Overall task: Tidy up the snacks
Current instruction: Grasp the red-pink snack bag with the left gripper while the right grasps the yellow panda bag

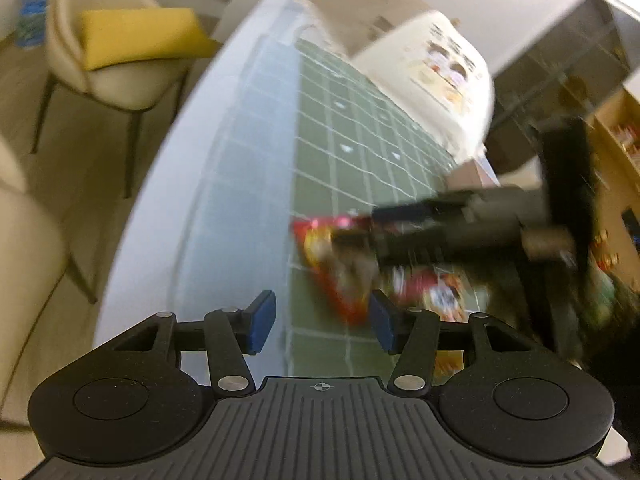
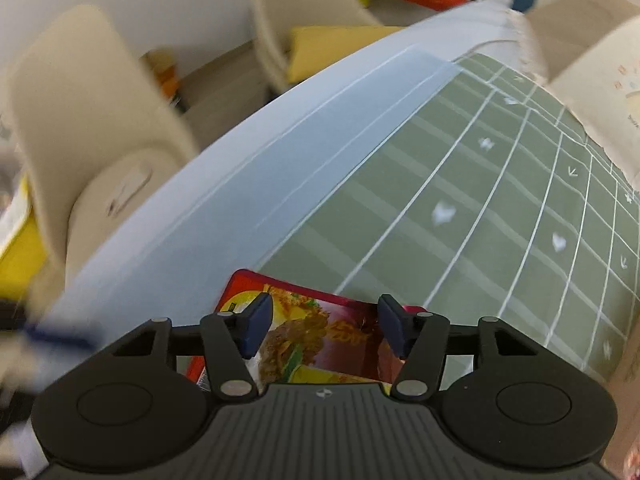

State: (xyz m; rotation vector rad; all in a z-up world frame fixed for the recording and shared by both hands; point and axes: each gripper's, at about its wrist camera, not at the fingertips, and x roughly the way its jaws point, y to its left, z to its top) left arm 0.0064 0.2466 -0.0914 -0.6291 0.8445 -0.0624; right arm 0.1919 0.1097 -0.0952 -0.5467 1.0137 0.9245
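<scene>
Two wrist-camera views over a table, both partly smeared by motion blur. Judging by how things lie, the tidying looks barely begun: the snack packets lie loose on the cloth and none sits in any container that shows.

In the left wrist view, far left, a cream shell chair [image 1: 116, 80] with thin dark legs carries a soft yellow cushion [image 1: 140, 36]. Moving right, the pale blue table edge [image 1: 208, 168] gives way to a matte green tablecloth [image 1: 352, 140] printed with a white grid. The left gripper [image 1: 322, 320] hovers near the camera, its blue-padded jaws partly open with nothing between them. Just beyond it and to the right lies a glossy red snack packet [image 1: 332, 264], crinkled foil with a yellow print, and a second red and white packet [image 1: 436, 292] close beside it. The right gripper [image 1: 460, 232], a black blur, reaches in from the right over the first packet. Far right, a large rounded cream bag or tub [image 1: 440, 76] with printed pictures stands on the cloth; what it is cannot be told.

In the right wrist view, cream chairs [image 2: 88, 120] fill the left. In the near centre the right gripper's jaws stand partly open astride the red packet; the pads do not visibly press it, so it seems not yet gripped
</scene>
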